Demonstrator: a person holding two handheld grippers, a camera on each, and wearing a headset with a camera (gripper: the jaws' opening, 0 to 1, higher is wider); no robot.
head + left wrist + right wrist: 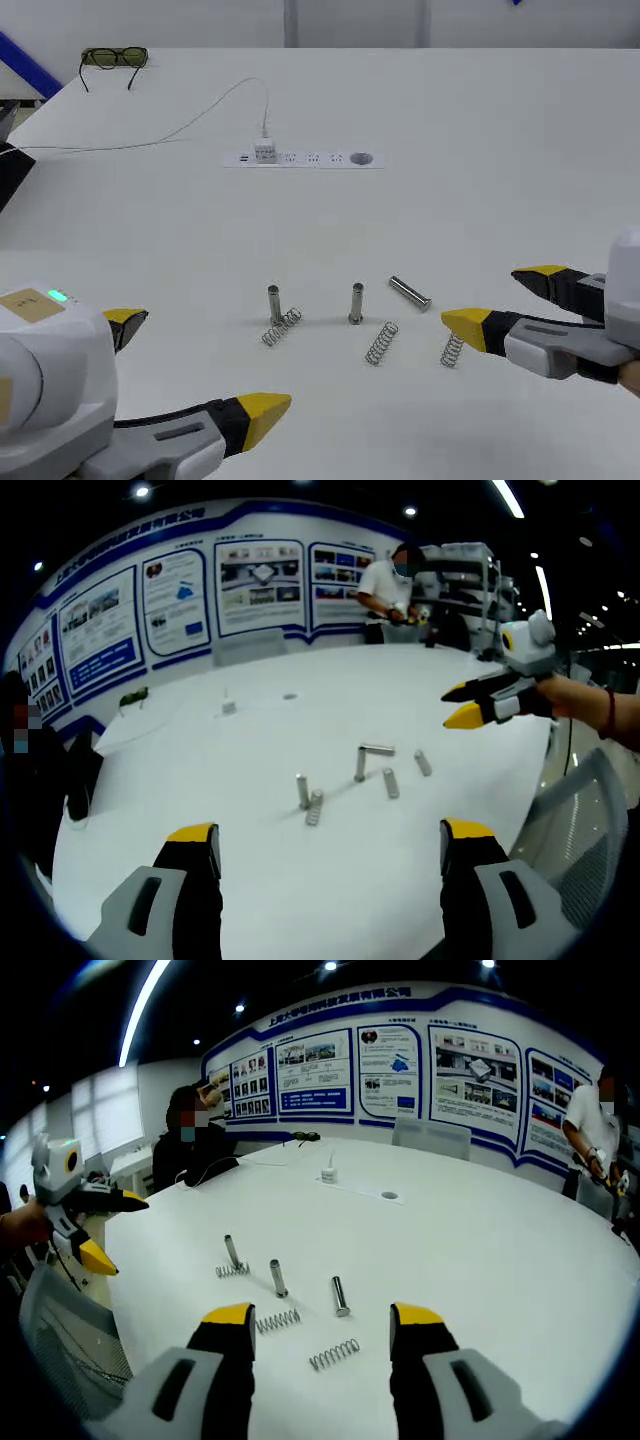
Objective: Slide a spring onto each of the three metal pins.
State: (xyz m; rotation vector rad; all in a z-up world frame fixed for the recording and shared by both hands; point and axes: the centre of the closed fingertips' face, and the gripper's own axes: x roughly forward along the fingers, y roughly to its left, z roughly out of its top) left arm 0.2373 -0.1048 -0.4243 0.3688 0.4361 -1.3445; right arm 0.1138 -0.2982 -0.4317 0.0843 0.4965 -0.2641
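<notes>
White surface (450, 120) with the parts lying loose on it, in no tray or box. Left claw (198, 362), low at the near edge: jaws spread wide, holding nothing. Right claw (500, 297), coming in from the right: jaws likewise spread and empty. Power strip (305, 158), well behind the work, with a plug and cable. Three metal pins near the centre of the surface: left pin (274, 303) and middle pin (357, 302) stand upright; the lying pin (409, 292) rests on its side just behind and to the right of them. Three springs, none yet on a pin: left spring (281, 327) lies against the foot of the left pin, middle spring (381, 342) lies in front of the middle pin, and right spring (452, 349) lies just beside the lower jaw tip of the right claw.

Step in hand, as judged: the first pick-up, probably of the right spring. Pinch lightly across the coils near one end, so that the bore stays open. Bring its axis in line with an upright pin before lowering. The lying pin probably needs steadying by the other claw.
</notes>
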